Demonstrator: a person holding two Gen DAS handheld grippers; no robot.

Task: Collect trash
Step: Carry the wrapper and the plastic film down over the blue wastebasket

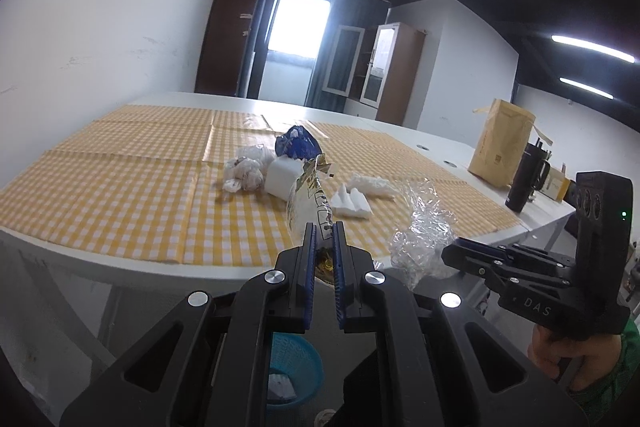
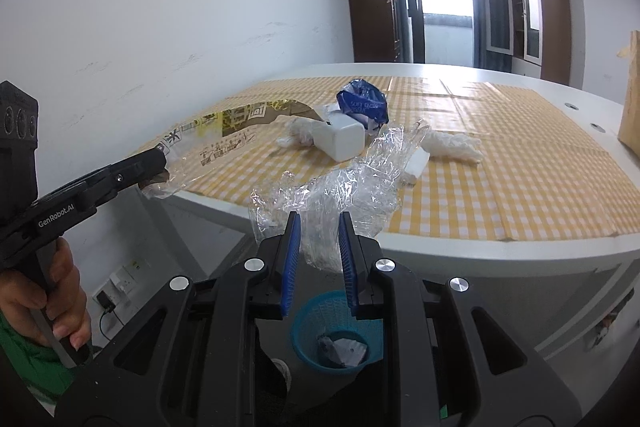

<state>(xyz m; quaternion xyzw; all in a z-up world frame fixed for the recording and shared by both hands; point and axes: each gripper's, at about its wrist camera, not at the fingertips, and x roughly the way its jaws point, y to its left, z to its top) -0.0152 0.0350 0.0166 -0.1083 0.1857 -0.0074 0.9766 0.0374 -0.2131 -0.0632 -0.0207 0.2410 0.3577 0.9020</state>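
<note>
The task looks partly done: the blue basket on the floor below the near edge of the table already has some crumpled paper in it, and two more pieces are lifted off the table but not yet dropped. The left gripper has its jaws almost fully closed on the end of a long printed wrapper, which hangs over the near edge. The right gripper has its jaws a little apart, pinching a crumpled clear plastic film, also at the near edge, above the basket. Left on the checked cloth, toward the middle of the table, are a blue tissue pack, a white block, white crumpled tissues and a folded white piece. The pack reads "SOFT FACIAL TISSUE"; the left gripper's body reads "GenRobot.AI", the right one's "DAS". The wrapper's print is too small to read.
</note>
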